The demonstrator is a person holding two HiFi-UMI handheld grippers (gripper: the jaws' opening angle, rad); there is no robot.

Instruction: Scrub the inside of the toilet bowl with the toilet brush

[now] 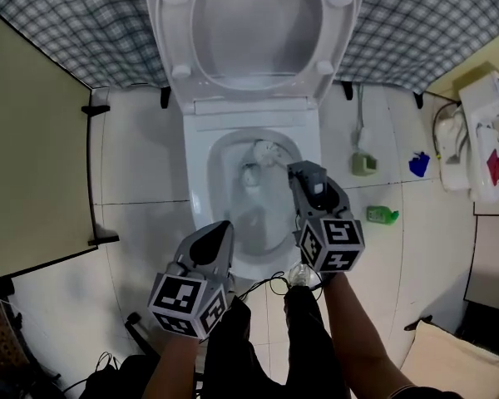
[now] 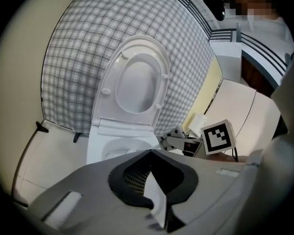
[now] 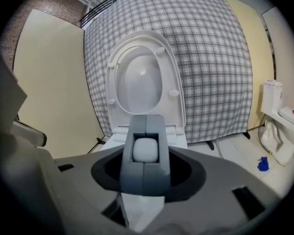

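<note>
The white toilet (image 1: 198,152) stands with seat and lid (image 1: 254,23) raised. The toilet brush's white bristle head (image 1: 266,150) is down inside the bowl near its back wall. My right gripper (image 1: 303,171) hovers over the bowl's right side, shut on the brush handle. In the right gripper view the handle's white end (image 3: 146,150) sits clamped between the grey fingers (image 3: 132,141). My left gripper (image 1: 219,227) hangs over the bowl's front left rim, its jaws together with nothing in them; its own view shows the left gripper (image 2: 149,166) pointed at the toilet (image 2: 132,92).
A checked curtain (image 1: 58,23) hangs behind the toilet. A yellow partition (image 1: 25,156) stands at the left. On the tiled floor at the right are a green bottle (image 1: 382,214), a blue object (image 1: 419,165), a small greenish container (image 1: 364,163) and a white unit (image 1: 482,131).
</note>
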